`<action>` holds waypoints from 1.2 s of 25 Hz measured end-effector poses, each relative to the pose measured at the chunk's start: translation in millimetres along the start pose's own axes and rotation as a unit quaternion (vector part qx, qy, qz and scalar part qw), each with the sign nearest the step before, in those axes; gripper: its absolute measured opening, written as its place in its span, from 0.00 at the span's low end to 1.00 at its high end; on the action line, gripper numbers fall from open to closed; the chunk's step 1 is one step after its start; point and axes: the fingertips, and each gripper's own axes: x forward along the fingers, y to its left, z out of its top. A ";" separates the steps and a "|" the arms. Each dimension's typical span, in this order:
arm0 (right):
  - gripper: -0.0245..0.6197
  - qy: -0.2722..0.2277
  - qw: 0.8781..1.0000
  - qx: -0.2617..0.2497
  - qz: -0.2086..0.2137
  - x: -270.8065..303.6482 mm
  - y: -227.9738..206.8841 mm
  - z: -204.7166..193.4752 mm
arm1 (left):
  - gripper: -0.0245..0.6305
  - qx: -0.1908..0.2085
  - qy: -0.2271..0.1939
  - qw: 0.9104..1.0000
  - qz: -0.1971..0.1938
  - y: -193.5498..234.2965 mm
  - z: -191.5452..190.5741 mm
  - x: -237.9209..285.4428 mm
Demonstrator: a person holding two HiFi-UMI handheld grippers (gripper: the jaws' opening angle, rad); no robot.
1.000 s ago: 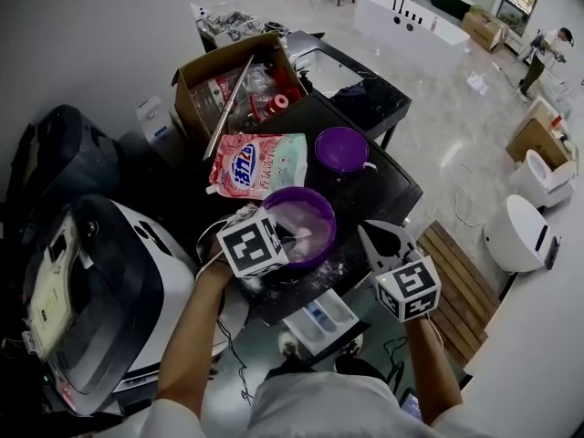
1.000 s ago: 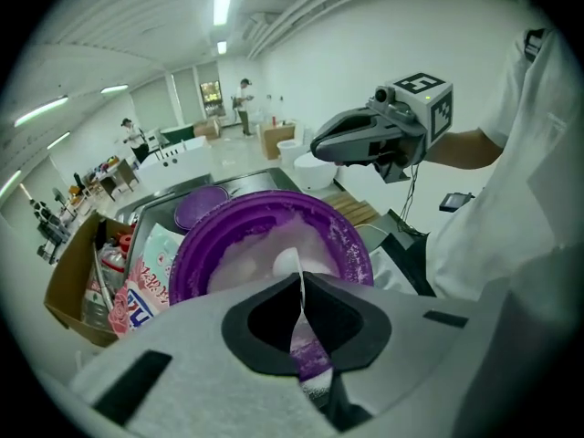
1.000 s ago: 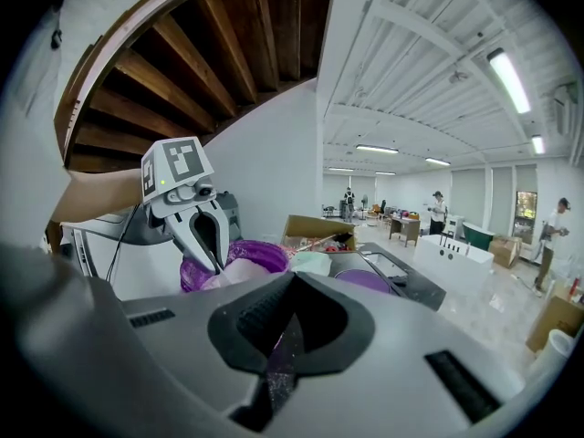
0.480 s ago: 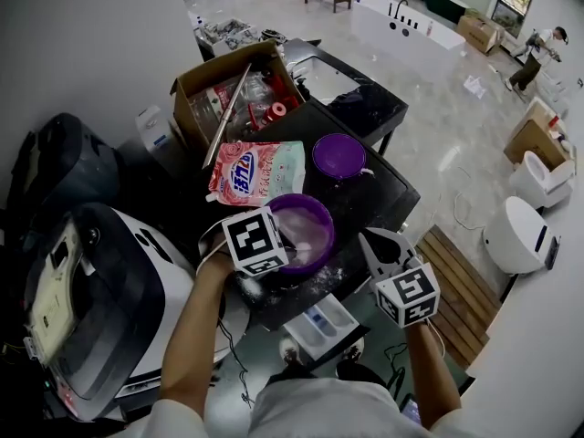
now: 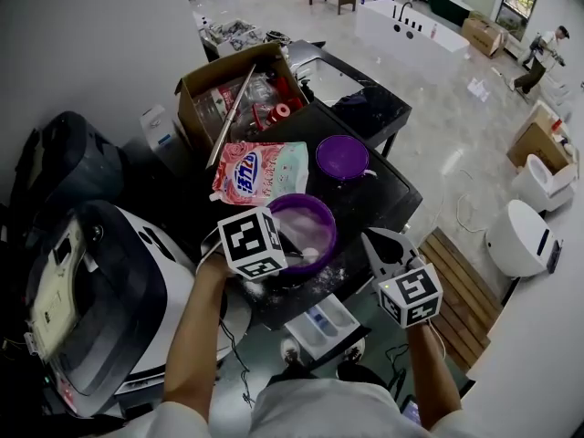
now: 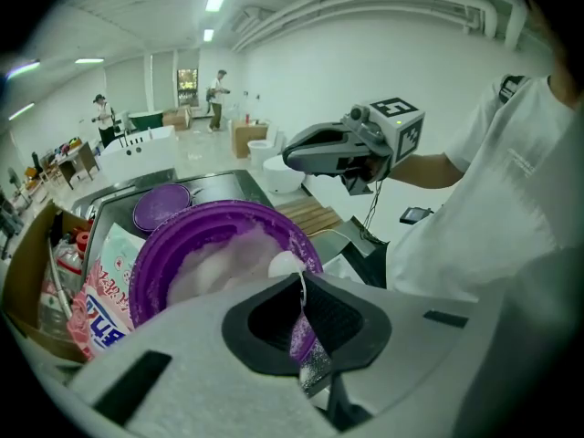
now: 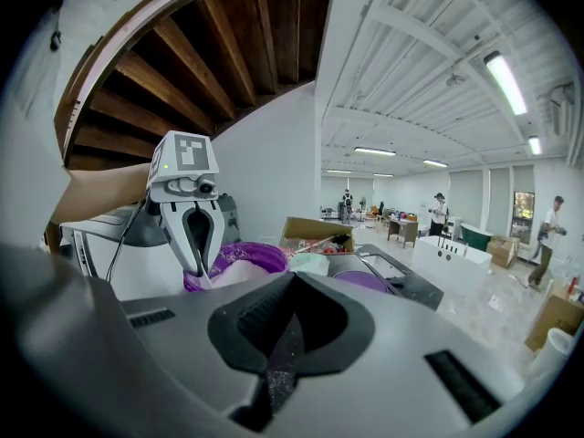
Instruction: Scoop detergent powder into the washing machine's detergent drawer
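wear: white short-sleeved shirt [image 5: 319,409] | left gripper [image 5: 292,245]: pale grey shell, black ribbed pads, left cube [image 5: 253,243] white with black square markers | right gripper [image 5: 371,239]: same grey shell, tapered jaws, right cube [image 5: 409,297] marked alike | thin dark cable [image 6: 374,213] hanging under right gripper

White walls [image 5: 82,44] meet a glossy pale floor [image 5: 438,126]. A white bathtub [image 5: 415,30] stands far back. Strip lights [image 7: 506,82] glow overhead.
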 end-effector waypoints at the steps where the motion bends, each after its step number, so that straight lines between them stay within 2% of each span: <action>1: 0.03 0.000 1.000 0.000 0.000 -0.2 -0.2 -0.2 | 0.06 -0.003 -0.006 1.000 -0.001 -1.0 0.5 -0.7; 9: 0.03 -0.001 1.000 -0.006 0.008 -0.7 6.8 0.5 | 0.06 -0.017 -0.037 0.999 0.000 -10.4 1.0 -5.7; 17: 0.03 0.000 1.000 -0.010 0.015 -1.7 14.6 0.4 | 0.06 -0.022 -0.044 0.999 0.005 -13.9 0.3 -6.2; 22: 0.03 0.001 1.000 -0.011 0.013 -5.1 15.3 -2.6 | 0.06 -0.048 -0.065 0.996 0.031 -5.7 -1.6 -8.3; 30: 0.03 0.001 1.000 -0.013 0.015 -8.8 20.7 -2.9 | 0.06 -0.094 -0.121 0.986 0.058 -2.2 -4.0 -12.2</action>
